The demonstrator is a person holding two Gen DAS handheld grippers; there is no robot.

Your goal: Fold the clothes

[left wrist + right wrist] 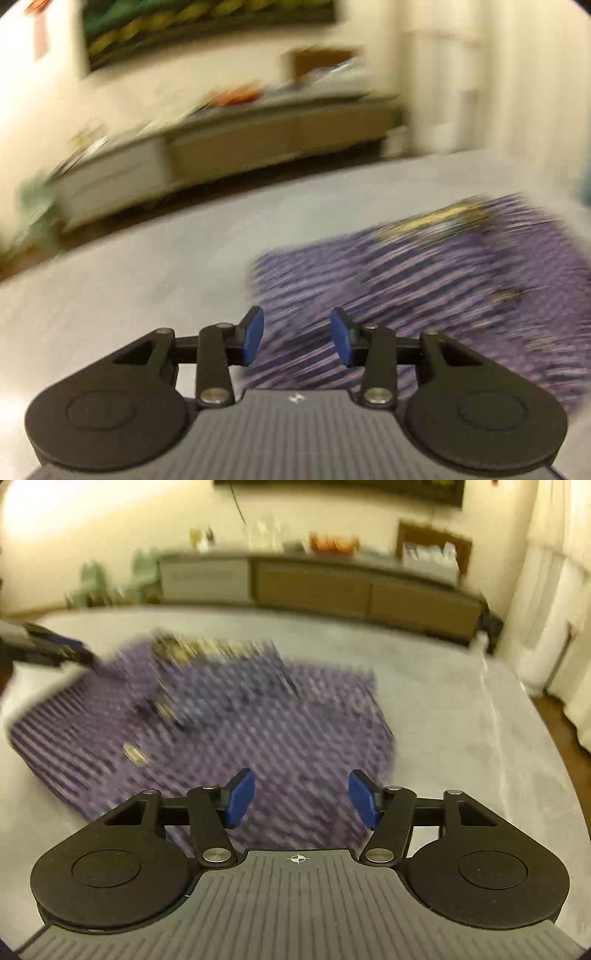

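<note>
A purple striped garment (207, 731) with a yellowish patterned patch near its far edge lies spread on the grey bed sheet (443, 709). In the left wrist view, which is blurred, the garment (424, 288) fills the right half. My left gripper (297, 336) hovers over its near left edge, blue pads apart with no cloth pinched between them. It also shows as a dark shape, the left gripper (55, 648), by the garment's far left corner. My right gripper (302, 799) is open above the garment's near right part, gripping nothing.
A long low cabinet (351, 587) with bottles and clutter on top runs along the far wall, below a dark framed picture (207, 29). Pale curtains (554, 627) hang at the right. Green objects (92, 579) stand on the floor beyond the bed's far left edge.
</note>
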